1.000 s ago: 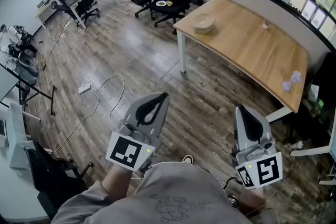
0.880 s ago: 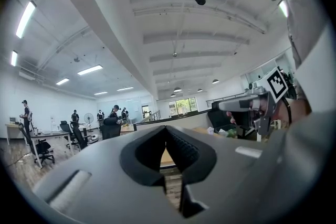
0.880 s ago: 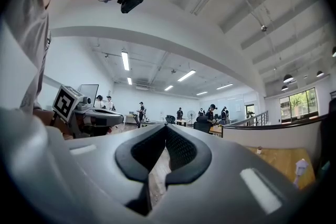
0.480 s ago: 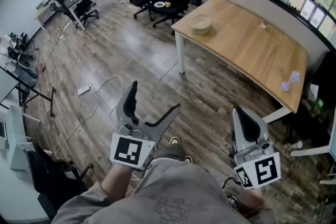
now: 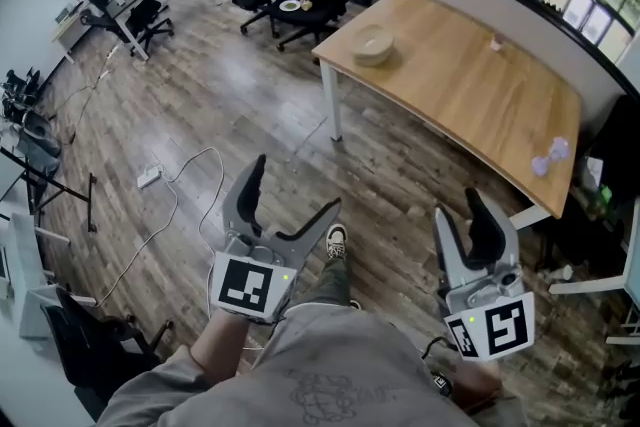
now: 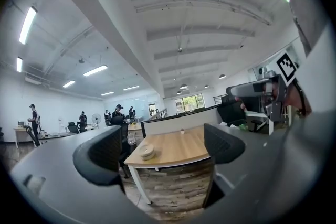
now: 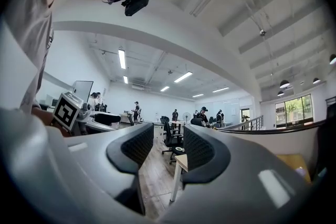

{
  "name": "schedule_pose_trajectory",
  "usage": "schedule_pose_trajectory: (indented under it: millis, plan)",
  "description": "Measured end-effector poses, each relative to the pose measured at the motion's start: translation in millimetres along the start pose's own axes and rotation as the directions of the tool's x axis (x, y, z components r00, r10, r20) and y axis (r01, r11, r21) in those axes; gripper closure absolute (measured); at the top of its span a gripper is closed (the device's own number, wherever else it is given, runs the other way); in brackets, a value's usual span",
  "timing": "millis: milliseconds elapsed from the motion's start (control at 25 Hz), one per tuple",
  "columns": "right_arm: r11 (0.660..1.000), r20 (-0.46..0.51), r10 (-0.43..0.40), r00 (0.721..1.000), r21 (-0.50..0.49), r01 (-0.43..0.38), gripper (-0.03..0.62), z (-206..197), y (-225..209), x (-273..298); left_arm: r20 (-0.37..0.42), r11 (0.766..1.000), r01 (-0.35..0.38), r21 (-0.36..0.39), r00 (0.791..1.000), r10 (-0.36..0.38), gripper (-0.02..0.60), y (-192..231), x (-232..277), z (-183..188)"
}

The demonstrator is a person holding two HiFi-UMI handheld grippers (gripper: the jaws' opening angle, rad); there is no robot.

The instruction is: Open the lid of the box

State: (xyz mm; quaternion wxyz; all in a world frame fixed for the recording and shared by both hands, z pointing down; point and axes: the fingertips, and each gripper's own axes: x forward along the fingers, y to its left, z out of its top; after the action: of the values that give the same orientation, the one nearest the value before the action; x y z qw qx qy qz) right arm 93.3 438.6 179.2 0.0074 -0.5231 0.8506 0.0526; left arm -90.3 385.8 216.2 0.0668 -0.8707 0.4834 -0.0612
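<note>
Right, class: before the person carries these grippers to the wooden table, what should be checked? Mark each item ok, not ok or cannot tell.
1. Left gripper empty, jaws apart: ok.
2. Right gripper empty, jaws opening: ok.
3. Box in sight: cannot tell; on the table only a pale round dish reads clearly.
4. Table within reach: not ok; both grippers hang over the floor, apart from it.
5. Cable lies left of the way: ok.

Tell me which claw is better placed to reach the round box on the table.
Left, tentatively. Both claws are far from the table. The left claw, open and empty, frames the round box between its jaws; the right claw, opening and empty, sees only the table's corner.
</note>
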Motion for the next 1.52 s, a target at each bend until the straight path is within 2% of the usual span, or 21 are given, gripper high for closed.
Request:
schedule_pose_trajectory:
  millis: [320, 720, 840, 1120, 1520]
  plan:
    - [1.0, -0.058, -0.004, 0.998, 0.01, 0.004, 0.434, -28.8, -41.7, 74.3, -0.023, 1.0, -0.015, -0.022, 1.0, 0.015, 0.104, 46.7, 71.5, -19.9]
    - [0.999, -0.136, 0.029, 0.99, 0.041, -0.023, 0.434, -51.4, -85.9, 214.1, -0.077, 0.999, 0.011, -0.048, 0.997, -0.015, 0.106, 129.9, 185.6, -32.6]
    - [0.999, -0.145, 0.032, 0.989, 0.042, -0.026, 0.434, -53.4, -98.1, 256.0, -0.071, 0.998, 0.002, -0.058, 0.997, -0.006, 0.13, 160.5, 219.0, -33.2]
    - [0.998, -0.174, 0.057, 0.983, 0.01, -0.056, 0.434, -64.4, -108.6, 339.6, -0.065, 0.996, 0.026, -0.08, 0.997, -0.031, 0.13, 216.2, 273.6, -47.3]
    - [0.999, -0.217, 0.032, 0.976, 0.024, -0.028, 0.434, -89.7, -159.2, 391.8, -0.084, 0.994, 0.059, -0.088, 0.994, -0.066, 0.13, 235.3, 346.3, -75.4]
